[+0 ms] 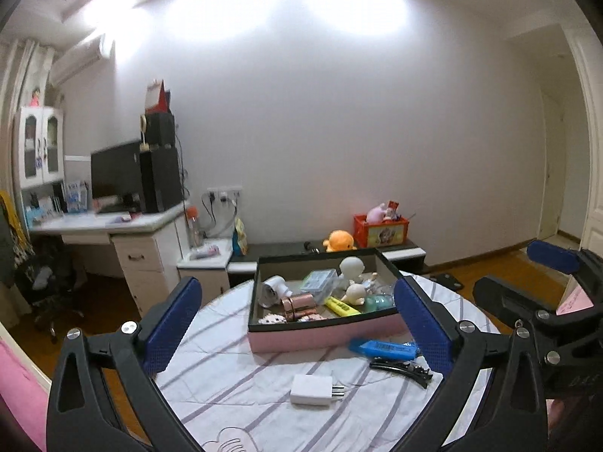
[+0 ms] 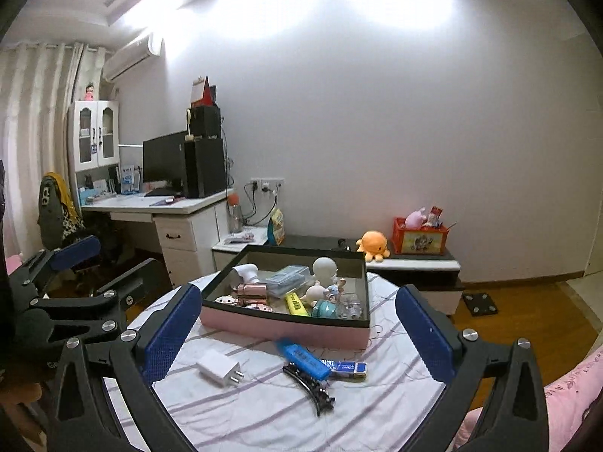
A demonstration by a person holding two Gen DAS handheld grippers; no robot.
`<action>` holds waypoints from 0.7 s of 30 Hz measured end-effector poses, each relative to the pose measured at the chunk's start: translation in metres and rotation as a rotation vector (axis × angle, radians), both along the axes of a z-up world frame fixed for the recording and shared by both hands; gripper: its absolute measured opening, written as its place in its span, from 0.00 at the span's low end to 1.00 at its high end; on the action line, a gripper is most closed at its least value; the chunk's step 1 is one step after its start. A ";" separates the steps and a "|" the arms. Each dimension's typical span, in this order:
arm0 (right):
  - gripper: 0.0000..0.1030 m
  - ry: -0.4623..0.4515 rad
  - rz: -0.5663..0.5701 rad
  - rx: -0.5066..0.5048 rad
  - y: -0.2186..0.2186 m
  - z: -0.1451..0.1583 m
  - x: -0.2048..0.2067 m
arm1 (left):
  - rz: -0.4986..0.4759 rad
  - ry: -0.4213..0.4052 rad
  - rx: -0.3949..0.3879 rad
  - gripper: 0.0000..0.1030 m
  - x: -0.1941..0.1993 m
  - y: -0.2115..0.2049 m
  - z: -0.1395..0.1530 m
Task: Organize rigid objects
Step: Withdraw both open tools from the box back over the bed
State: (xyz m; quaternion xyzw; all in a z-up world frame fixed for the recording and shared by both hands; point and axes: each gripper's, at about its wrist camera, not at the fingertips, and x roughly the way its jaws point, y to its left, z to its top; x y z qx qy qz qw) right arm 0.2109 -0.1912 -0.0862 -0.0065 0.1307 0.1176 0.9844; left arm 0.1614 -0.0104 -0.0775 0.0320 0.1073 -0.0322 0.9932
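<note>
A pink box [image 1: 320, 333] [image 2: 279, 326] with a dark rim stands on the round table with a striped cloth [image 1: 241, 373] [image 2: 264, 414]. It holds several small items, among them a yellow highlighter [image 1: 341, 307] [image 2: 296, 304] and a doll head [image 1: 350, 266] [image 2: 325, 268]. In front of the box lie a white charger plug [image 1: 314, 390] [image 2: 220, 368], a blue highlighter [image 1: 384, 348] [image 2: 301, 358], a small blue item [image 2: 348, 368] and a black hair clip [image 1: 401, 368] [image 2: 311, 390]. My left gripper [image 1: 301, 324] is open and empty above the table. My right gripper [image 2: 299, 326] is open and empty too.
A white desk [image 1: 124, 226] [image 2: 169, 207] with a monitor and a black office chair [image 1: 45, 275] stand at the left. A low cabinet [image 1: 399, 254] [image 2: 414, 263] behind the table bears an orange plush [image 1: 339, 241] [image 2: 373, 245] and a red box [image 1: 380, 229] [image 2: 420, 237].
</note>
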 end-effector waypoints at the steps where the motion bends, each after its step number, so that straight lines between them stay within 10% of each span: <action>1: 1.00 -0.006 -0.005 -0.004 0.000 0.000 -0.006 | 0.002 -0.005 0.010 1.00 -0.006 -0.001 0.001; 21: 1.00 -0.056 -0.031 -0.015 0.001 0.000 -0.037 | 0.017 -0.030 0.003 1.00 -0.028 -0.002 -0.001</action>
